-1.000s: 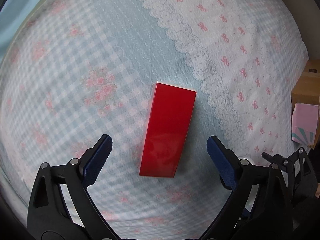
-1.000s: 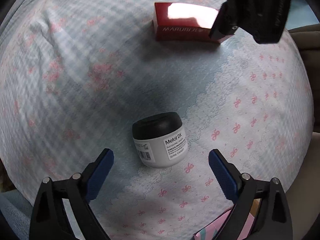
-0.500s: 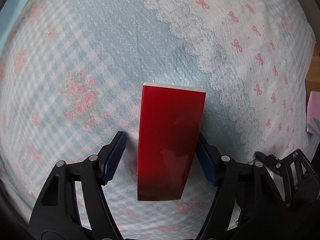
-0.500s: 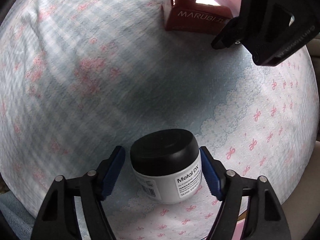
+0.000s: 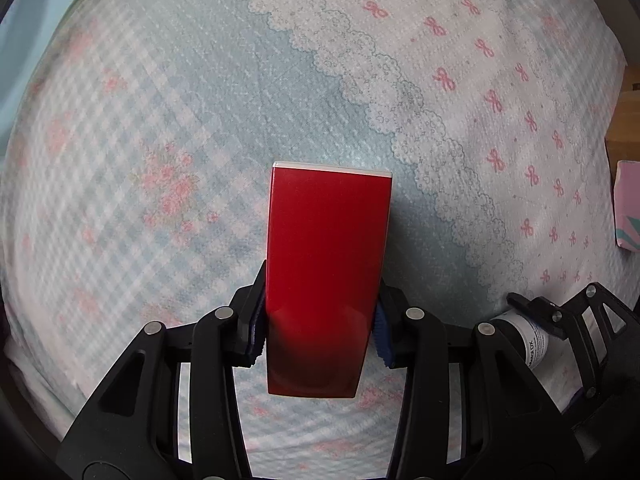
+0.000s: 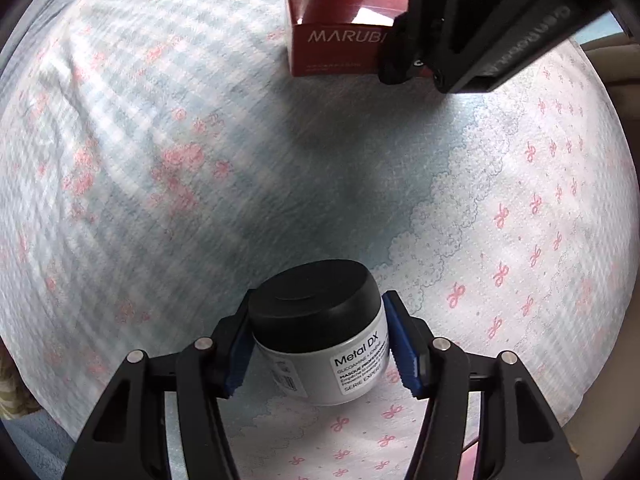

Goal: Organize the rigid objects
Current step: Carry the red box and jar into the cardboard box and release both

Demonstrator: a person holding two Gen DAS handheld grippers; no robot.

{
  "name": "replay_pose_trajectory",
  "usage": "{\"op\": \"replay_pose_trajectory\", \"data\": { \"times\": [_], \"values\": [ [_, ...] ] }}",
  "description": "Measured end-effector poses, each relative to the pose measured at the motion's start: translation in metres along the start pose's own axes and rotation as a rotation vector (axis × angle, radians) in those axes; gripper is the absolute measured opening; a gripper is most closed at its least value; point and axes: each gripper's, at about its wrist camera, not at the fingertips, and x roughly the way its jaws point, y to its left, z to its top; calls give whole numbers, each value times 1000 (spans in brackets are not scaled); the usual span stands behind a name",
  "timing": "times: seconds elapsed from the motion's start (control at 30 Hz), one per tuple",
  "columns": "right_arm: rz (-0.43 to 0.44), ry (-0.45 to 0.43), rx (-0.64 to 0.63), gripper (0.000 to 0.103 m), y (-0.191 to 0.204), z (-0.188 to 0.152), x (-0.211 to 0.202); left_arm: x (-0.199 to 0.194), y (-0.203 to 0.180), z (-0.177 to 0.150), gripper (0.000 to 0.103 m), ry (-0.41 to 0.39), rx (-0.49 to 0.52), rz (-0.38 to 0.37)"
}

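We are holding a red box [image 5: 326, 276] in the left gripper [image 5: 320, 334]; its jaws are clenched on the box's two long sides near the near end, blue pads [image 5: 259, 334] pressing against the red faces. The box is pointing straight away from us over the bedspread [image 5: 160, 120], with its far white-edged end out past the jaws. In the right wrist view the same box [image 6: 340, 32] is showing at the top, with the word MARUBI on its side, partly hidden behind the left gripper's black frame [image 6: 480, 24].

We are gripping a jar [image 6: 320, 332] in the right gripper [image 6: 318, 354]. Its jaws are closed on the jar, one blue pad [image 6: 404, 356] on each side of it, at the black lid and the grey body just under it. The jar is tilting, lid toward the far left, with its white Metal DX label facing the lower right. From the left wrist view a sliver of the jar [image 5: 528, 340] is peeking out at the lower right between black gripper parts.

The bedspread is blue-and-white checked with pink flowers on one part and white with pink bows on the other, a lace-like scalloped border running between them. At the right edge of the left view a pink box [image 5: 629, 208] is lying beside the bedspread.
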Motion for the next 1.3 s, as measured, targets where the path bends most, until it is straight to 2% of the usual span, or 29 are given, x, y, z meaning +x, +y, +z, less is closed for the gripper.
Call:
{"op": "replay_pose_trajectory", "data": {
  "times": [0.27, 0.5, 0.67, 0.8, 1.07, 1.3],
  "values": [
    [31, -67, 106, 56, 1, -26, -35, -45, -16, -34, 39, -71, -38, -21],
    [58, -124, 210, 56, -12, -57, -88, -111, -36, -72, 39, -164, -33, -52],
    [185, -153, 350, 56, -12, -86, -119, -158, -53, -90, 39, -228, -40, -100],
    [204, -173, 415, 56, -21, -115, -149, -180, -69, -98, 39, -270, -18, -136],
    [194, -227, 580, 56, -69, -183, -207, -228, -119, -106, 39, -352, 7, -224],
    [167, -294, 688, 56, -127, -258, -245, -264, -184, -98, 39, -394, 24, -233]
  ]
}}
